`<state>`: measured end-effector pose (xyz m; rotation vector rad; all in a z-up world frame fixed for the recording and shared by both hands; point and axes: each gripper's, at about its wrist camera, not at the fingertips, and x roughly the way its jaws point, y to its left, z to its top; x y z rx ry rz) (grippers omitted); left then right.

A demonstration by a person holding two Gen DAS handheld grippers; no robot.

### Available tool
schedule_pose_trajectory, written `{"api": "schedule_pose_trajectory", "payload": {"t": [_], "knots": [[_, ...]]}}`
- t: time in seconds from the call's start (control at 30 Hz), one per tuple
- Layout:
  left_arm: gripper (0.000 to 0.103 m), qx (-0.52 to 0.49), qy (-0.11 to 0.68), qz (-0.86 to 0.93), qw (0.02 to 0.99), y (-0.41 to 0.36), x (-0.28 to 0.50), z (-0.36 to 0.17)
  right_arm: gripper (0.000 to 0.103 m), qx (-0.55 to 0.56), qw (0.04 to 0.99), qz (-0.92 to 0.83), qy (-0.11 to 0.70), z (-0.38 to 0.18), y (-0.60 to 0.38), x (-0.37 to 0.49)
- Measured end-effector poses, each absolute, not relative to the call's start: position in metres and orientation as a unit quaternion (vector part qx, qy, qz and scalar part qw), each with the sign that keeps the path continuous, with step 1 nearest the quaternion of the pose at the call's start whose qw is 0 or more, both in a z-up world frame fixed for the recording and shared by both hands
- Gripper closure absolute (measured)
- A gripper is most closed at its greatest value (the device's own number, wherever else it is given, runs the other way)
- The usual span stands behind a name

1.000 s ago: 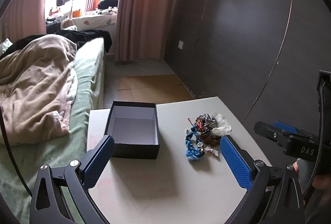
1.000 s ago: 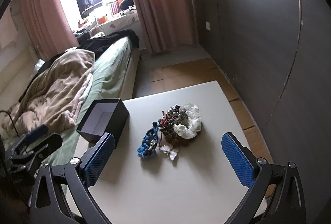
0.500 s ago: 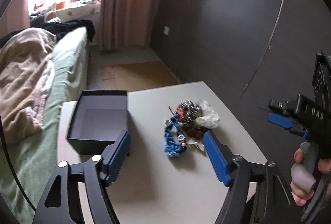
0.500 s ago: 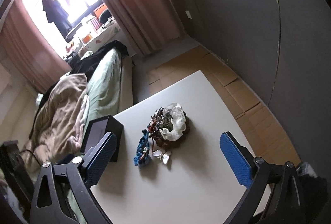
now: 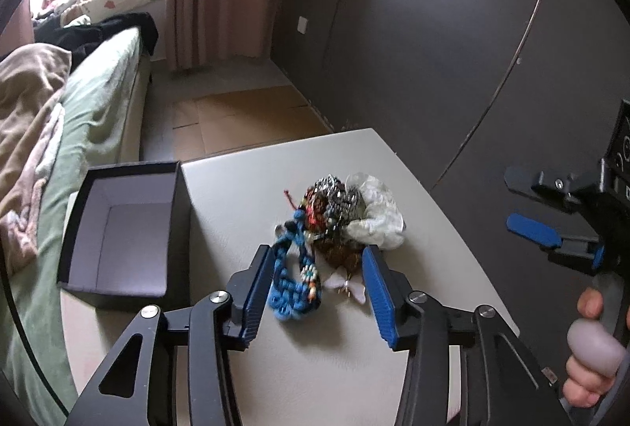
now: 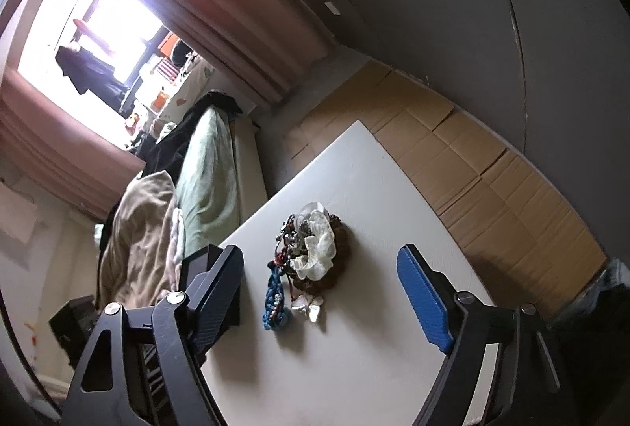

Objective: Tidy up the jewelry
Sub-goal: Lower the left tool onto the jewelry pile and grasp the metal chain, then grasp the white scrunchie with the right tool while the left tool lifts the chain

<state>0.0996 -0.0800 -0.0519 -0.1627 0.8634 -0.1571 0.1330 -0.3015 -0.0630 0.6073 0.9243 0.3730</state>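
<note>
The smooth matt off-white tabletop (image 5: pixel 323 359) carries a knotted blue cord bracelet (image 5: pixel 293 292), a crinkled white fabric scrunchie (image 5: pixel 376 215), a glossy pearly butterfly clip (image 5: pixel 346 286) and a matt black cardboard box (image 5: pixel 118 225).

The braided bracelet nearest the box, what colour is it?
Blue. The braided bracelet has some small pale beads on it, and the left wrist view shows it best.

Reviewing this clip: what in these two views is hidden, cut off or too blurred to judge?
- Jewelry pile, left wrist view: tangled and blurred; separate pieces cannot be counted.
- Blue braided bracelet: between the closing left gripper fingers; contact unclear.
- Black box, right wrist view: mostly behind a finger of the right gripper; inside unseen.
- Person's hand, left wrist view: cut off by the edge.
- Table: near edge out of frame.
</note>
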Motion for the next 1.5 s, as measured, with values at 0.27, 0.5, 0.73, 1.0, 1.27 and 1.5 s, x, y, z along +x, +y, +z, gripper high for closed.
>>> {"api": "schedule_pose_trajectory", "payload": {"t": [0.27, 0.5, 0.73, 1.0, 1.27, 1.5], "knots": [[0.063, -0.091, 0.438, -0.084, 0.89, -0.087, 0.141, -0.052, 0.027, 0.319, 0.816, 0.182, 0.446, -0.072, -0.31, 0.148], [0.068, -0.131, 0.467, -0.081, 0.87, -0.088, 0.173, -0.067, 0.032, 0.345, 0.788, 0.183, 0.476, -0.091, -0.311, 0.165], [0.071, -0.154, 0.497, -0.069, 0.851, -0.093, 0.2, -0.085, 0.034, 0.376, 0.765, 0.184, 0.49, -0.104, -0.313, 0.172], [0.081, -0.154, 0.504, -0.048, 0.848, -0.094, 0.209, -0.098, 0.034, 0.376, 0.756, 0.194, 0.499, -0.108, -0.308, 0.175], [0.089, -0.152, 0.506, -0.049, 0.847, -0.088, 0.204, -0.093, 0.034, 0.363, 0.752, 0.203, 0.511, -0.115, -0.294, 0.179], [0.089, -0.147, 0.48, -0.059, 0.863, -0.083, 0.189, -0.064, 0.048, 0.346, 0.747, 0.213, 0.526, -0.123, -0.277, 0.184]]}}
